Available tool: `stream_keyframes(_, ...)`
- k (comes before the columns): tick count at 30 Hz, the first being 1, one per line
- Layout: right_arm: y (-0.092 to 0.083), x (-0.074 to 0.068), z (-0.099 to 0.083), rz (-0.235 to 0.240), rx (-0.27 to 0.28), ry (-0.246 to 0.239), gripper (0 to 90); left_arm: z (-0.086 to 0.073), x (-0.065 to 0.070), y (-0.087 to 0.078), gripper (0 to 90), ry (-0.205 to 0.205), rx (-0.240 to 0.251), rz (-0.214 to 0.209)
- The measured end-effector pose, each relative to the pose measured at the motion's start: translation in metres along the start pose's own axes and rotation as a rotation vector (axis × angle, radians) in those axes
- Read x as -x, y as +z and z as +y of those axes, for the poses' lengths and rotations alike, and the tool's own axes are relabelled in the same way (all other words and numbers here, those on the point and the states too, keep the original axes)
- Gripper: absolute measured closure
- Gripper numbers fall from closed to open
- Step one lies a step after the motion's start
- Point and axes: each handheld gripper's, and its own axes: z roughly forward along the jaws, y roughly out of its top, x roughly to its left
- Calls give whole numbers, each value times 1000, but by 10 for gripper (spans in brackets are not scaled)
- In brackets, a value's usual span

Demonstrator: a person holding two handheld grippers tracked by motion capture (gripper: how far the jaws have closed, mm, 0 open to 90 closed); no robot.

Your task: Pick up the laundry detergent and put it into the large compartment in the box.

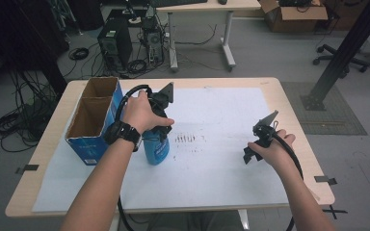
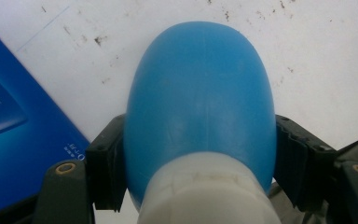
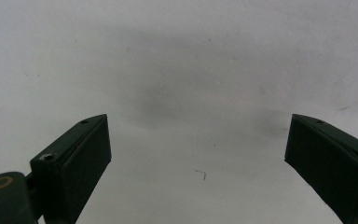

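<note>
A blue bottle [image 1: 156, 150] with a white neck stands upright on the white sheet [image 1: 212, 159], just right of the blue box [image 1: 92, 122]. My left gripper [image 1: 157, 126] comes down over its top and is shut on the bottle [image 2: 200, 100], one black pad on each side of the blue body. My right gripper [image 1: 251, 153] hovers low over the sheet at the right, open, with nothing between its jaws. In the right gripper view the gripper [image 3: 198, 140] has bare white paper beyond it.
The open cardboard box has two empty compartments and stands at the table's left. Dark smudges [image 1: 188, 138] mark the middle of the sheet. Wooden table edge [image 1: 298, 120] borders the sheet. Beyond the table are computer towers [image 1: 115, 43], cables and a desk.
</note>
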Motion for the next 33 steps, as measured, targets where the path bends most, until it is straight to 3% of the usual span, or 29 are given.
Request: stream_keyframes(33, 1, 0, -1, 3, 1, 1, 70, 1, -2, -1, 370, -10, -3, 7)
